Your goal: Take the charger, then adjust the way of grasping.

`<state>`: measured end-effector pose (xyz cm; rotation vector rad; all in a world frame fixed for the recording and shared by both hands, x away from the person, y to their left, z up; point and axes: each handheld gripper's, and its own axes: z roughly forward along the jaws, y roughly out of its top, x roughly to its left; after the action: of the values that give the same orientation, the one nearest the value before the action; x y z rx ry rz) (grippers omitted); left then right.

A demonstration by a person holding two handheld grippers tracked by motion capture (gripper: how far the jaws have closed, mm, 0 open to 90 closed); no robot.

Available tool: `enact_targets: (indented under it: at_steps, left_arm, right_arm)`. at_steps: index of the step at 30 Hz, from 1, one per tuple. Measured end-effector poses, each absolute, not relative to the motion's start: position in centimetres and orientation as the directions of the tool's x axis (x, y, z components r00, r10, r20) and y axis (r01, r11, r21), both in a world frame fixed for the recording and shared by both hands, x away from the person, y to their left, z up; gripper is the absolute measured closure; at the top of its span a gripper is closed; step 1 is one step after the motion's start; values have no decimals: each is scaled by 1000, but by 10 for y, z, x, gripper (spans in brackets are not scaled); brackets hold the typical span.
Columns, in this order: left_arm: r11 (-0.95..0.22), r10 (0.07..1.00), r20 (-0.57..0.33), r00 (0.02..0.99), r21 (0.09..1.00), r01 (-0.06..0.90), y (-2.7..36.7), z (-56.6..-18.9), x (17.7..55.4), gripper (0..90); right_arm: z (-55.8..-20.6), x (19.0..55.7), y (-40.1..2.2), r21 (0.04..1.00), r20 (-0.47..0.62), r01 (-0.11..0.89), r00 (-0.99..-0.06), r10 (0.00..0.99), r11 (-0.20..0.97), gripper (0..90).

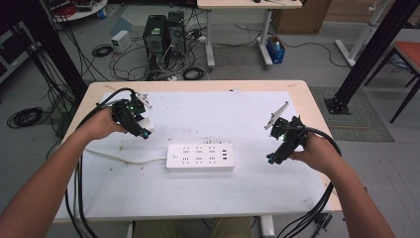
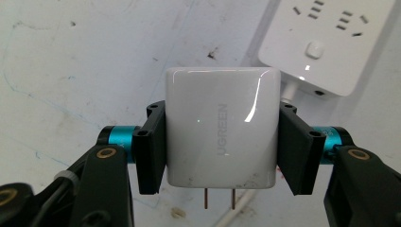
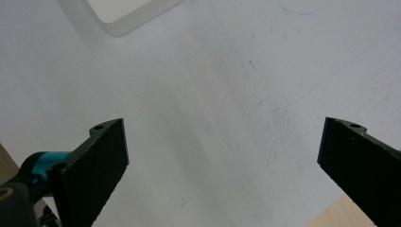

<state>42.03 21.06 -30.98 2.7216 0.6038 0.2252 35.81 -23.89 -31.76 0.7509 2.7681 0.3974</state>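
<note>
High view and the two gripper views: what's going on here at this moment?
A person at a white-topped table holds a two-jaw gripper in each hand. The left gripper is clamped on a white charger plug, its two prongs pointing back toward the camera, held above the table left of the white power strip. The strip lies flat mid-table with its sockets unoccupied, so the plug is not yet inserted. The right gripper hangs open over bare tabletop to the right of the strip, holding nothing.
</note>
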Motion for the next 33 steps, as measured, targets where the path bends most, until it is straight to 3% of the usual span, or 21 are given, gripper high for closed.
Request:
enact_targets:
  at_steps: [14, 33]
  left_arm:
    - [-860, 402, 93, 911, 380, 341, 201, -280, 374, 424]
    - [-883, 348, 108, 931, 370, 287, 189, -272, 363, 424]
  right_arm:
    - [-320, 355, -233, 325, -184, 431, -844, 504, 841, 19]
    - [-314, 352, -222, 334, -217, 431, -830, 513, 838, 18]
